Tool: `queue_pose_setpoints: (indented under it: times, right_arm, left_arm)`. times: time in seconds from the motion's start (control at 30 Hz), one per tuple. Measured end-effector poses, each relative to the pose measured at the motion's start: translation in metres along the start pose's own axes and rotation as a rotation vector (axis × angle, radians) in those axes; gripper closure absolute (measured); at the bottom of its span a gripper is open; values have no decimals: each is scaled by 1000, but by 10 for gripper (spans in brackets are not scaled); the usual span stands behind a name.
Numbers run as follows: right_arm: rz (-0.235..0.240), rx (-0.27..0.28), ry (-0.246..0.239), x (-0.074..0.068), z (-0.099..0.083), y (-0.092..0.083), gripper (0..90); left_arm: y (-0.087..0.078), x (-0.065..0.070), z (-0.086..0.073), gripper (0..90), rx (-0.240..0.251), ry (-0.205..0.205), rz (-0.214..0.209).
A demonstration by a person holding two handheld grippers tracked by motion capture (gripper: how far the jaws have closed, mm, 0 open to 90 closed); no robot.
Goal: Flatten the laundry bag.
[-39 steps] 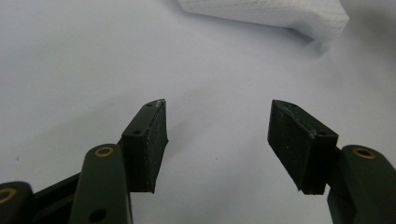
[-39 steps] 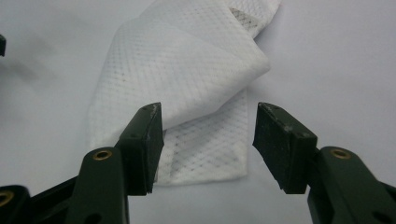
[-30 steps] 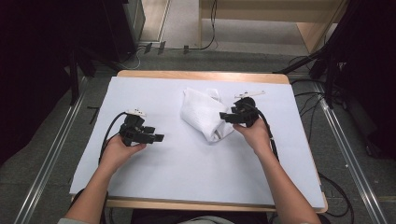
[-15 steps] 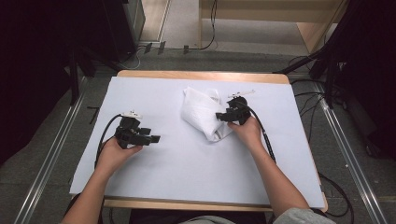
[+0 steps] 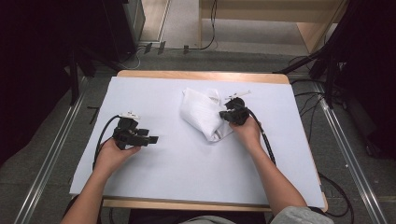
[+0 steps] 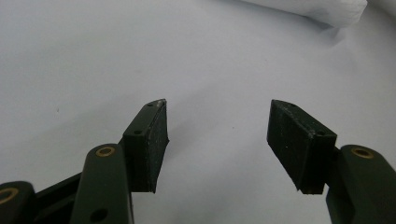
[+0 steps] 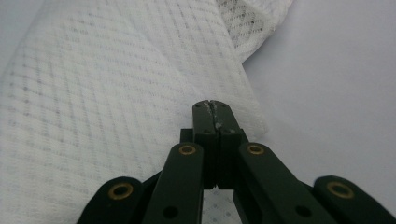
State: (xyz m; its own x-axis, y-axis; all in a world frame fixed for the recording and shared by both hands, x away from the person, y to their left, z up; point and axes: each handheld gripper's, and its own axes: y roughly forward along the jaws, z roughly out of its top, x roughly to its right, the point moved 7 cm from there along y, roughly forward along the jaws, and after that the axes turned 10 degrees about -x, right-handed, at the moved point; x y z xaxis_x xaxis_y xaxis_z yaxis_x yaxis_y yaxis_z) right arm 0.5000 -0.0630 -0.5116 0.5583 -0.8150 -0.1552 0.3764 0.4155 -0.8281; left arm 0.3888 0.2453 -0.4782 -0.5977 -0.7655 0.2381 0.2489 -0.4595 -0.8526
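Note:
A crumpled white mesh cloth (image 5: 203,112) lies on the white table cover (image 5: 187,172), right of the middle and toward the far side. My right gripper (image 5: 224,115) rests at the cloth's right edge; its jaws have just been closing. In the right gripper view the pads of that gripper (image 7: 212,106) meet over the cloth (image 7: 116,93), pinching its edge. My left gripper (image 5: 152,139) sits low over the bare cover at the left, well away from the cloth. In the left gripper view that gripper (image 6: 217,135) is open and holds nothing, and a corner of the cloth (image 6: 317,9) shows far off.
The cover spans nearly the whole wooden table (image 5: 196,74). Black cables (image 5: 266,140) trail from both grippers toward the person. Dark equipment and floor rails (image 5: 46,158) flank the table.
My right gripper has moved left and down onto the cloth's right edge, and its jaws have gone from open to shut. The left gripper has stayed in place.

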Motion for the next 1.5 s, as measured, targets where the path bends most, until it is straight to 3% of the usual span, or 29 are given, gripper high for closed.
queue_pose_setpoints:
  times: [0.13,0.23,0.33,0.4,0.47,0.57,0.63,0.7,0.77,0.8,0.9,0.97,1.1,1.17,1.5]
  right_arm:
    - [6,21,16,4,3,-7,900]
    - [3,44,47,11,5,-7,794]
    - [-40,70,29,18,8,-3,678]
    - [-41,81,33,20,9,-1,663]
    - [-25,52,44,21,9,5,646]
    - [-23,19,37,20,9,11,665]
    - [-34,18,17,19,8,13,745]
    - [-6,12,13,19,7,13,850]
    - [6,10,17,18,7,13,867]
    - [-5,11,-1,16,7,13,897]
    - [-16,0,3,14,9,11,900]
    - [-4,5,9,11,11,5,900]
    - [27,64,13,4,23,-15,900]
    - [35,62,11,2,25,-19,900]
    - [109,93,-70,-44,46,-46,900]
  left_arm:
    - [0,-1,0,391,-3,-2,0]
    - [1,0,0,391,-5,-3,-1]
    - [2,0,0,391,-11,1,-1]
    - [2,0,0,391,-9,1,-2]
    - [2,0,1,391,-10,1,-4]
    - [3,0,0,391,-14,0,-3]
    - [3,0,0,391,-16,0,-5]
    - [3,0,0,390,-17,1,-6]
    - [3,0,0,390,-14,-1,-4]
    - [3,0,0,391,-16,0,-2]
    - [3,0,0,390,-16,0,-7]
    - [2,-1,0,391,-14,-3,-4]
    - [3,-2,1,391,-13,-9,-8]
    - [3,-2,1,390,-15,-7,-9]
    - [0,-5,0,390,-8,-20,-8]
